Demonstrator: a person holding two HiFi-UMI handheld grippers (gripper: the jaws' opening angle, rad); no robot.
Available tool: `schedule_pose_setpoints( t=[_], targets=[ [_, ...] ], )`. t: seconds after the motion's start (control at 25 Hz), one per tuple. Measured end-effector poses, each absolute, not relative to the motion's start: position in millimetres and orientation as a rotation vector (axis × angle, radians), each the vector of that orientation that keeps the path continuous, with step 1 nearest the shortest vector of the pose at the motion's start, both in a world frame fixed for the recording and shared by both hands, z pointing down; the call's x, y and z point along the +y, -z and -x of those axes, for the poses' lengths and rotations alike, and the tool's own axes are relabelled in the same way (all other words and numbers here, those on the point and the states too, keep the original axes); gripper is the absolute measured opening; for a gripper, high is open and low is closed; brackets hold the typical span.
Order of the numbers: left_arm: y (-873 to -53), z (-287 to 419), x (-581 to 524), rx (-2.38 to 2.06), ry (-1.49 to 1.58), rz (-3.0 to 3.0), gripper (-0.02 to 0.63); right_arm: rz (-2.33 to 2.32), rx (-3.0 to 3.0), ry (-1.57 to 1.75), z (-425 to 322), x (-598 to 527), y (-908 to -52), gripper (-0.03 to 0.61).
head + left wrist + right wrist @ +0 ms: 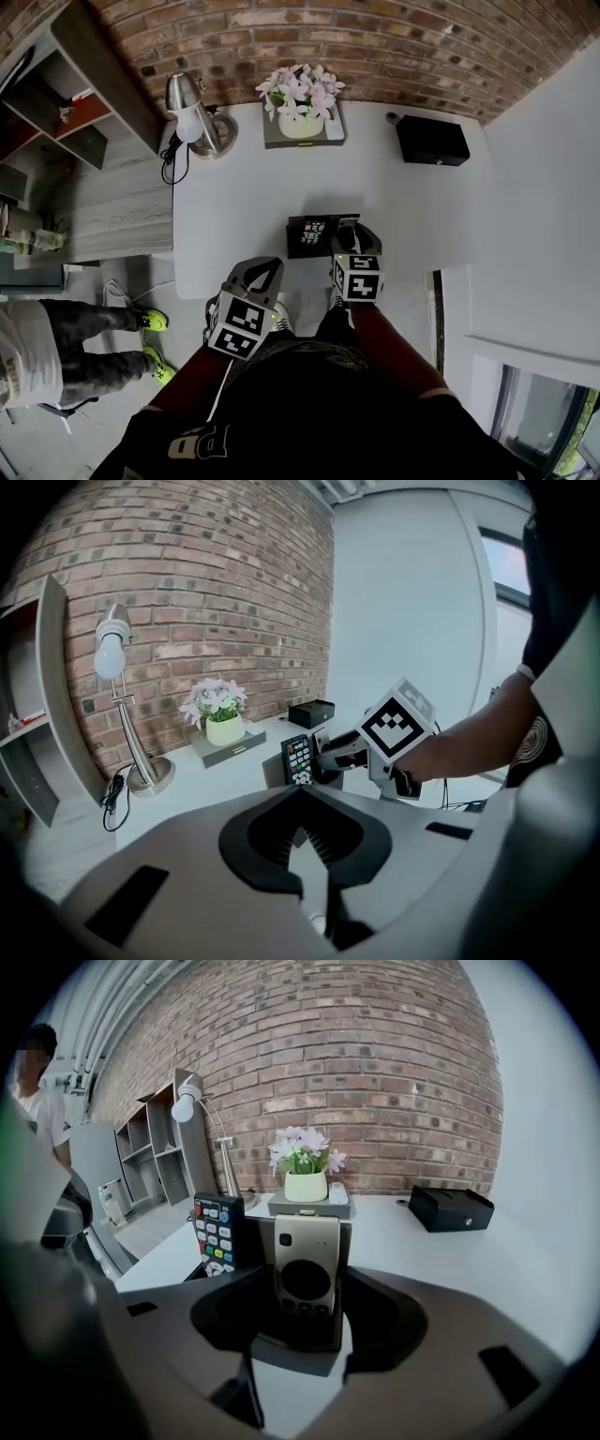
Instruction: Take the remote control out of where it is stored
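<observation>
1. Left hand-held gripper [266, 269] has its jaws pressed together and empty, at the near edge of the counter [234, 206]
2. Right hand-held gripper [356, 234] is spread, straddling the silver remote [307, 1260] without pinching it
3. That remote stands upright in its black holder [251, 1241], beside a black remote [217, 1230] — nothing is out yet, so the grip and the lift-out both remain

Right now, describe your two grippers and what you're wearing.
Both the left gripper and right gripper are moulded in pale grey, with black ribbed pads. Each carries a white cube with black square markers. The top worn is black, with pale lettering.
</observation>
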State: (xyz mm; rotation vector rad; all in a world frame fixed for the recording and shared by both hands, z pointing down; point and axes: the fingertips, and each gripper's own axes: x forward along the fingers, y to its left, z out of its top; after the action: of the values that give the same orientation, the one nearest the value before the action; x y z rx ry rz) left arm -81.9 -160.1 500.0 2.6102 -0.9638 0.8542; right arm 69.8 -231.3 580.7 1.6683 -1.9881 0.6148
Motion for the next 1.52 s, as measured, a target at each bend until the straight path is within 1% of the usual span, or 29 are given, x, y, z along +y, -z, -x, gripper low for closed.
schedule_pose_setpoints(
  t=[0.28,0.6,1.16,1.52],
  targets=[
    [-504,87,-168,-0.954,-0.869,-2.603,0.006,-1.706,-1.945,-0.581,-75,-234,-582,0.207],
    [-504,83,-170,-0.925,-0.846,-2.615,0.006,-1.712,-1.96,-0.619,-74,-233,-574,0.199],
    [-487,77,-164,-0.926,-0.745,-2.678,0.007,-1.734,-2.076,-0.554,-67,-233,-523,0.192],
    [-480,68,-165,-0.971,-0.711,-2.683,0.006,-1.717,-2.183,-0.546,-76,-229,-484,0.19]
  ],
)
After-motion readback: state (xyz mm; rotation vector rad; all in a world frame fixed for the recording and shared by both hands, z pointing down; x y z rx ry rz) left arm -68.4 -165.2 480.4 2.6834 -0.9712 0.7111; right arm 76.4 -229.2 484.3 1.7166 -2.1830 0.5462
